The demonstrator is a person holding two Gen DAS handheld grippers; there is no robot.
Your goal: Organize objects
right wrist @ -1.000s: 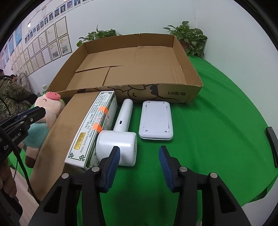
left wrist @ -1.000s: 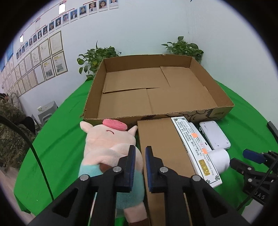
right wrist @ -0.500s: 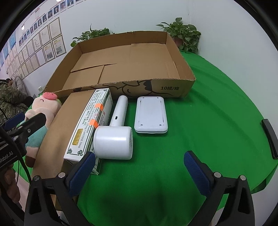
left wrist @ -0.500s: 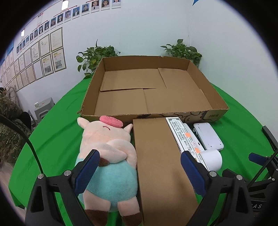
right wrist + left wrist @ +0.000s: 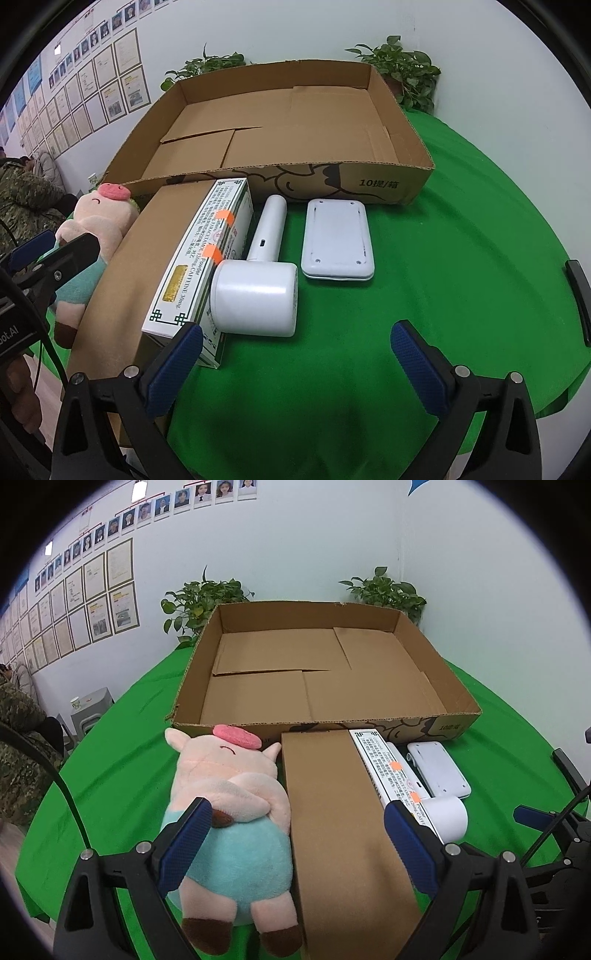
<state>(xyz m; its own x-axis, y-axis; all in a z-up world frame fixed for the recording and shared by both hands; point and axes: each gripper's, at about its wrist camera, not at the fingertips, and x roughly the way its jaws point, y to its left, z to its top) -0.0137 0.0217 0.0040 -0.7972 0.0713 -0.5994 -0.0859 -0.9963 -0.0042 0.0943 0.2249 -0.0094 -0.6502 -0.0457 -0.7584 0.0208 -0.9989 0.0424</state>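
Both grippers are released, fingers spread wide and grasping nothing. The left gripper (image 5: 295,838) hovers over the plush pig (image 5: 229,812) and the brown box (image 5: 343,830). The right gripper (image 5: 295,354) hangs near the white dryer (image 5: 258,288), medicine box (image 5: 203,262) at 10 o'clock, white case (image 5: 336,240) at 12. The tray (image 5: 332,181) lies beyond.
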